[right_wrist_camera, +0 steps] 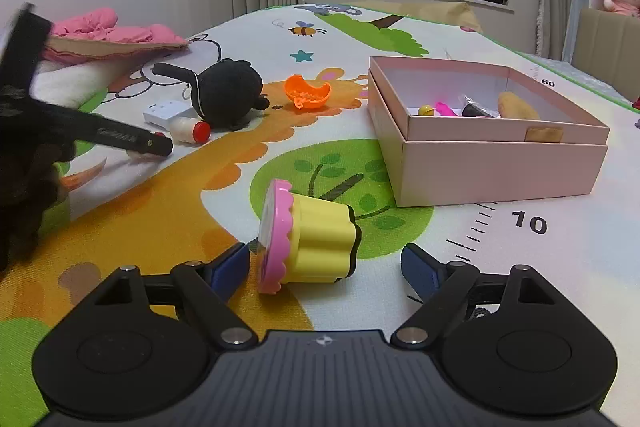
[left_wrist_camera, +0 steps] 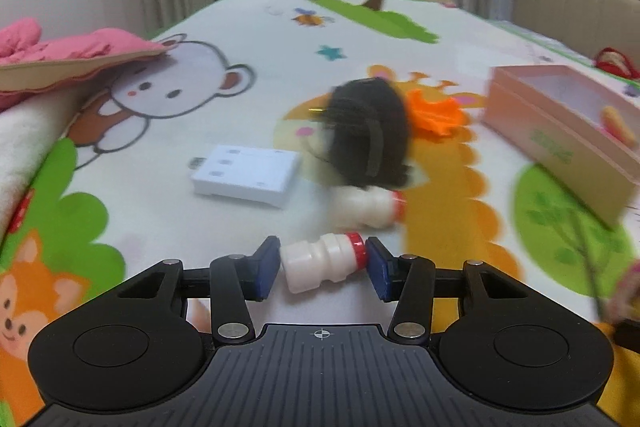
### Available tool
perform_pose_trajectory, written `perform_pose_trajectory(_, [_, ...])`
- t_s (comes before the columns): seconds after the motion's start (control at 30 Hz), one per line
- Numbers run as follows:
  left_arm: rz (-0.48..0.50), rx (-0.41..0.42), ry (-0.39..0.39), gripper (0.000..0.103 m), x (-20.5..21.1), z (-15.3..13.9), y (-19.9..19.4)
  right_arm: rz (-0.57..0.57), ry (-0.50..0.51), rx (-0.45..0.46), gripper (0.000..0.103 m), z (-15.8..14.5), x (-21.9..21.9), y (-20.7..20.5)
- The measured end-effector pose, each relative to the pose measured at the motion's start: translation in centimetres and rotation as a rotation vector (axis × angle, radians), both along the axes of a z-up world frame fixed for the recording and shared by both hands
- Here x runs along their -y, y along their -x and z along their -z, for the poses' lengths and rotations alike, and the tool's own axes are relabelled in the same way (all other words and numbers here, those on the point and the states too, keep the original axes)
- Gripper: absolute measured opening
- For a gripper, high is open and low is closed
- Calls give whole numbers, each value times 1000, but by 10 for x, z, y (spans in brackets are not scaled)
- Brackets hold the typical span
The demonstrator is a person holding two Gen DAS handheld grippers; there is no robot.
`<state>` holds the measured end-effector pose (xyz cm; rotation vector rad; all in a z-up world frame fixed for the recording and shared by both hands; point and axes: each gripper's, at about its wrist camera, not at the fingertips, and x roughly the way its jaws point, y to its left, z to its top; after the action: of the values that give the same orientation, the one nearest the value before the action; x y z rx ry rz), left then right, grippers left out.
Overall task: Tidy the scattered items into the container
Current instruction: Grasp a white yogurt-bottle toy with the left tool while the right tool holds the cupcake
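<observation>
A: The left gripper [left_wrist_camera: 323, 269] has its blue pads against both ends of a small white bottle [left_wrist_camera: 323, 262] with a red cap, lying crosswise between them. The right gripper [right_wrist_camera: 326, 267] stands wide, nothing clamped, with the yellow cupcake toy [right_wrist_camera: 310, 237] tipped on its side between the pads.

B: Largest thing first: where does it all go?

A: The pink box [right_wrist_camera: 500, 171], on the play mat [right_wrist_camera: 560, 267] ahead and to the right of the cupcake, with a few small pieces already inside.

B: What else lies loose?

A: The black plush [right_wrist_camera: 228, 93], the white adapter [left_wrist_camera: 246, 174], an orange plastic shell [right_wrist_camera: 308, 93], and a second small bottle [left_wrist_camera: 370, 206] just beyond the held one.

B: Risks?

A: The bottle is pinched end to end, cap on one pad, so I think it could pivot or pop out in transit. The cupcake's fluted sides and frilly pink top could let it roll or squirt away as the pads close.
</observation>
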<state>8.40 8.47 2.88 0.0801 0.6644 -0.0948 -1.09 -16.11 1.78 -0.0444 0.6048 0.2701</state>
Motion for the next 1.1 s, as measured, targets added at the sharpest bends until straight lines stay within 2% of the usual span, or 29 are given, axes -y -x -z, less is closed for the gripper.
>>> perform_pose_trajectory(0.27, [209, -13, 106, 51, 45, -4, 68, 0, 5, 30, 84, -2, 0, 5])
perform_pose_trajectory(0.37, [243, -24, 121, 51, 56, 1, 84, 7, 8, 36, 72, -4, 0, 7])
perform_pose_trajectory(0.43, [249, -33, 125, 51, 59, 4, 91, 8, 10, 34, 57, -6, 1, 7])
perform_pose_trajectory(0.5, [248, -41, 130, 51, 59, 7, 96, 14, 5, 29, 50, -8, 2, 7])
perform_pose_trajectory(0.63, [246, -46, 138, 52, 56, 7, 103, 23, -20, -3, 48, -15, 6, 13])
perform_pose_trajectory(0.77, [261, -46, 137, 64, 59, 6, 103, 14, 17, -9, 48, -18, 7, 26])
perform_pose_trajectory(0.87, [262, -45, 117, 65, 65, 8, 101, 20, 42, -22, 48, -19, 10, 33])
perform_pose_trajectory(1.03, [235, -47, 100, 58, 72, 9, 99, 39, 76, -25, 48, -21, 17, 43])
perform_pose_trajectory(1.1, [229, -47, 101, 48, 73, 7, 99, 47, 78, -27, 48, -22, 22, 46])
